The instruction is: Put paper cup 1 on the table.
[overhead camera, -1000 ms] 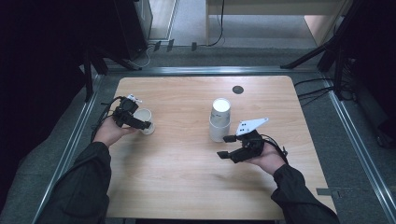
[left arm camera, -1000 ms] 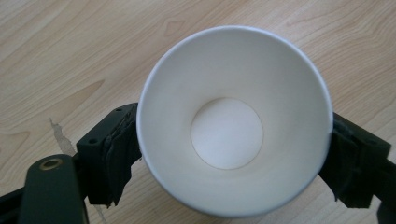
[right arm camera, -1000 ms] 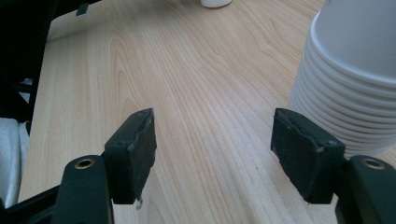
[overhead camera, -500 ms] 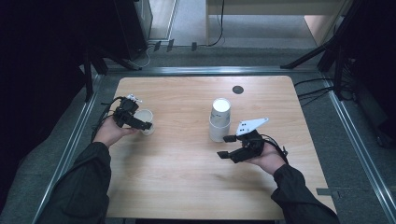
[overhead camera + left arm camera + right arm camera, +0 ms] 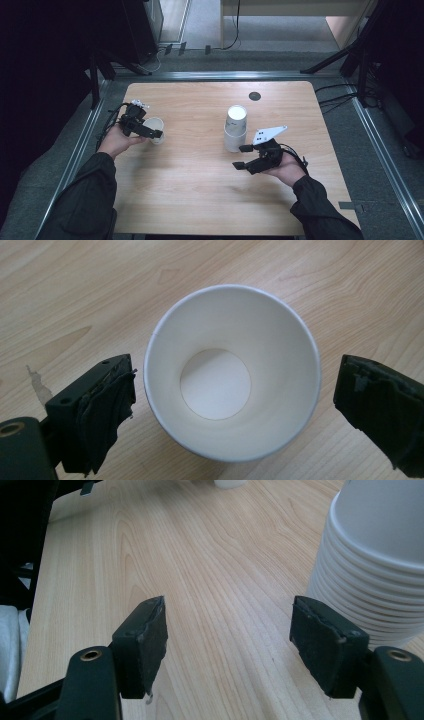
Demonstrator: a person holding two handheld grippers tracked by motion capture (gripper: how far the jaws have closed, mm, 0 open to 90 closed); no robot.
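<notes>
1. The left gripper [image 5: 227, 405] had its jaws released: they had just been opening, and the single paper cup [image 5: 232, 372] stood between them with a gap to each pad.
2. In the left gripper view, the cup stood upright at frame centre, mouth toward the camera, its inside empty.
3. In the high view, the left gripper [image 5: 150, 133] sat at left of centre, with the cup [image 5: 154, 128] on the counter [image 5: 190, 185].
4. The right gripper [image 5: 230, 645] had its jaws released, with bare counter between them.
5. The stack of paper cups [image 5: 372, 560] stood at the right edge of the right gripper view, just beside one jaw, apart from it.
6. In the high view, the stack [image 5: 235, 128] stood upside down just right of centre, with the right gripper [image 5: 243, 156] just below it.
</notes>
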